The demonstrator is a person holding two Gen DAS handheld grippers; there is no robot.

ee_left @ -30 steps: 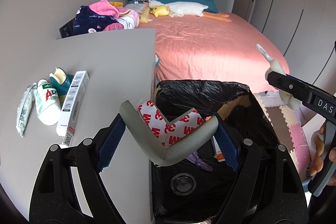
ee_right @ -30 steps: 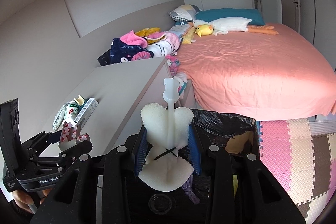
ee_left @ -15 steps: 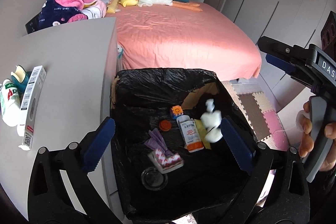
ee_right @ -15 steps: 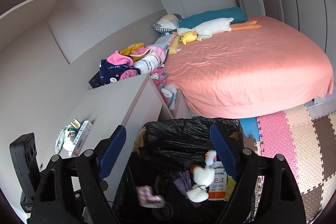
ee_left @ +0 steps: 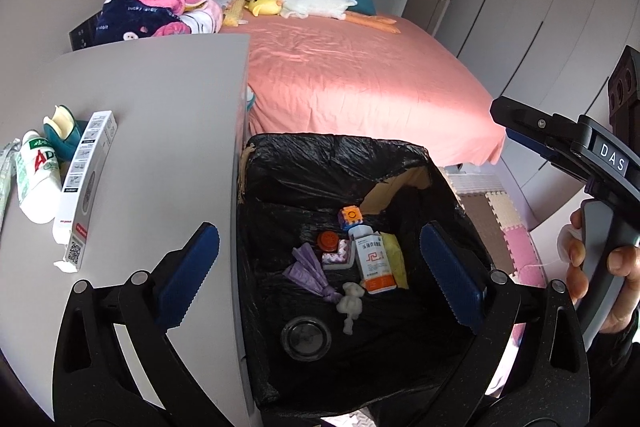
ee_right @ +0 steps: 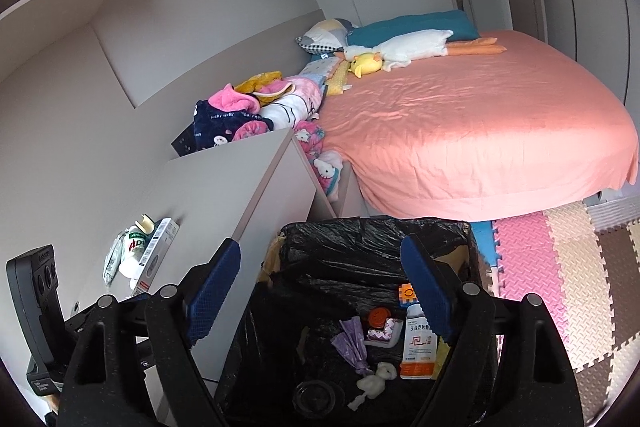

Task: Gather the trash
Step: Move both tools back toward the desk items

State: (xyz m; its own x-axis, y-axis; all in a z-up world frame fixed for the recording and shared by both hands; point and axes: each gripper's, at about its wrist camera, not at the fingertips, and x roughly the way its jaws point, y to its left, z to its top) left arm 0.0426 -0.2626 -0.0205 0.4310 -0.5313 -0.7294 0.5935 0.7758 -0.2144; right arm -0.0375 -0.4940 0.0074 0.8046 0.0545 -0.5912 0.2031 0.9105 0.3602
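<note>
**Both grippers empty over the bin**

Overhead, the left gripper (ee_left: 320, 269) and right gripper (ee_right: 320, 287) hang above the black-lined trash bin (ee_left: 336, 155), fingers spread wide apart, holding nothing. Inside the bin lie a white foam piece (ee_left: 350, 303), a padded corner guard (ee_left: 338, 255), a medicine bottle (ee_left: 374, 263), a purple wrapper (ee_left: 310, 269) and an orange cap (ee_left: 329, 240).

Ahead lies a bed (ee_right: 472, 115) under a pink sheet, pillows (ee_right: 412, 27) and a plush duck (ee_right: 396, 53) at its head. Pale wardrobe doors (ee_left: 532, 7) stand right; foam floor mats (ee_right: 560, 267) lie below right. A grey cabinet top (ee_left: 160, 115) spreads left.
</note>
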